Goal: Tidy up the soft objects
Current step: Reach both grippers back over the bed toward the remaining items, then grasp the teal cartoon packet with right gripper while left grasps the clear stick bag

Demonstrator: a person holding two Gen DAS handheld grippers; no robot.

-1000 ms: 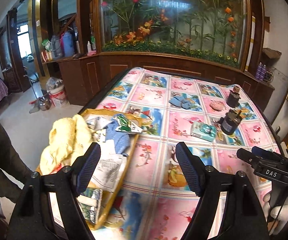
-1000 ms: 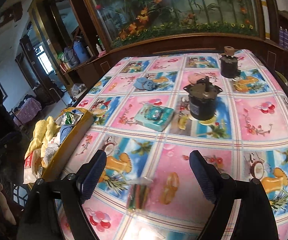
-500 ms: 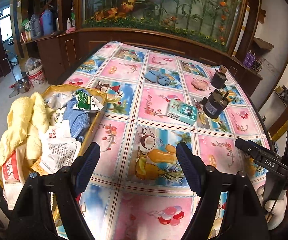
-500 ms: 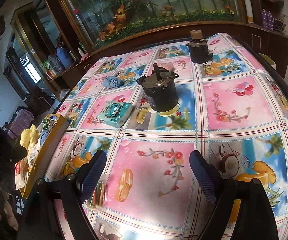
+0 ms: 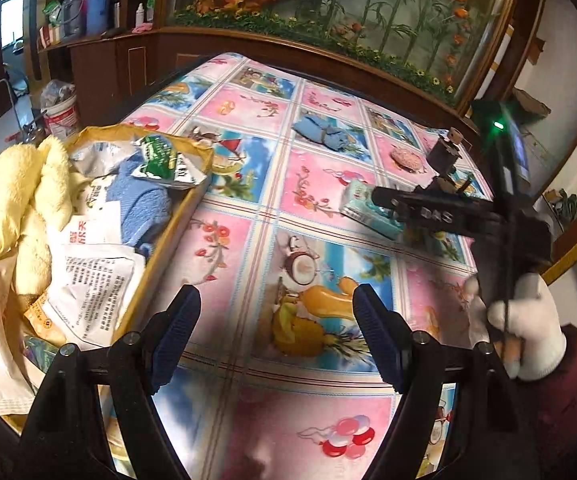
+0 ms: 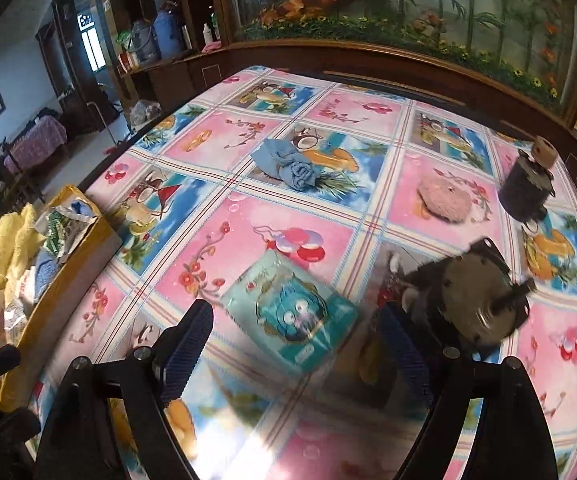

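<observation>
A teal tissue pack (image 6: 293, 313) lies on the patterned tablecloth, just beyond my right gripper (image 6: 296, 350), which is open and empty with the pack between and ahead of its fingers. Farther back lie a blue cloth (image 6: 288, 166) and a round pink puff (image 6: 444, 199). My left gripper (image 5: 276, 334) hovers open and empty over the cloth near the yellow box (image 5: 176, 220). That box holds a yellow towel (image 5: 20, 200), a blue cloth (image 5: 140, 208) and paper packets. In the left wrist view the tissue pack (image 5: 362, 206) is partly hidden by the right gripper's body.
Two black motors (image 6: 476, 300) (image 6: 528, 184) stand on the right side of the table. A gloved hand (image 5: 524, 320) holds the right gripper. A wooden cabinet with a flower display (image 6: 408, 20) runs behind the table. The floor drops off at the left edge.
My right gripper has moved forward and left, from the near table edge up to the tissue pack. My left gripper has tilted down and shifted a little over the table beside the box.
</observation>
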